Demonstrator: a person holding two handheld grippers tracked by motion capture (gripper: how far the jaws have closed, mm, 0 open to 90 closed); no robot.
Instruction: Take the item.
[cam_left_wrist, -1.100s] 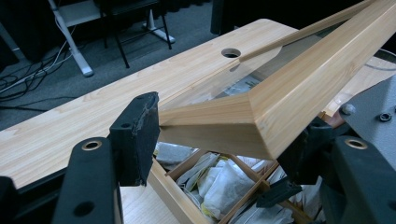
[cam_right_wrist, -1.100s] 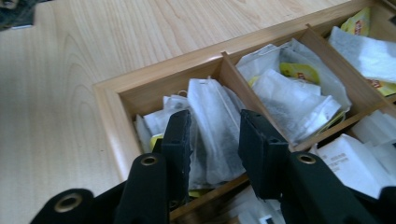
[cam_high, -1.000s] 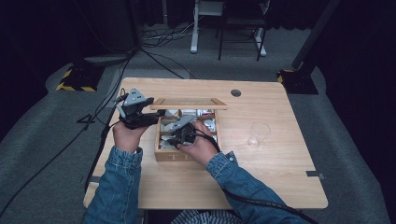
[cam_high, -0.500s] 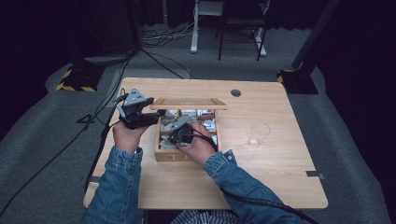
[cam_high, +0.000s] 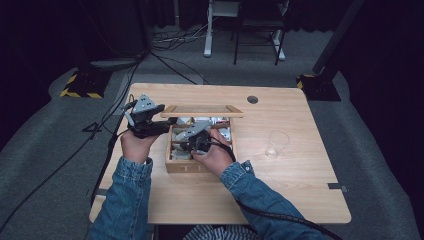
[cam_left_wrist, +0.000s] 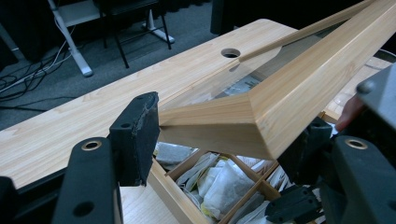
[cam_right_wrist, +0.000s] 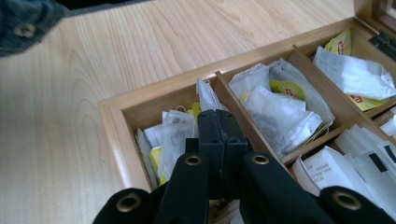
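Observation:
A wooden tea box (cam_high: 200, 165) sits on the table, with its glass-paned lid (cam_high: 202, 111) raised. My left gripper (cam_high: 167, 122) is shut on the lid's left corner. In the left gripper view the wooden frame (cam_left_wrist: 289, 93) sits between the two pads (cam_left_wrist: 140, 135). My right gripper (cam_high: 187, 140) reaches down into the box's front left compartment. Its jaws have just been closing, and the tips (cam_right_wrist: 219, 123) now meet on the upright edge of a white tea bag (cam_right_wrist: 204, 93). Paper tea bags (cam_right_wrist: 280, 112) fill the other compartments.
An upturned clear glass (cam_high: 277, 142) stands on the table to the right of the box. A cable hole (cam_high: 252, 99) lies near the far edge. Both grippers' cables trail off the table. Bare tabletop (cam_right_wrist: 70, 93) lies beside the box's wall (cam_right_wrist: 121, 140).
The right gripper's jaws have come together inside the box. Both hands and the raised lid have stayed where they were.

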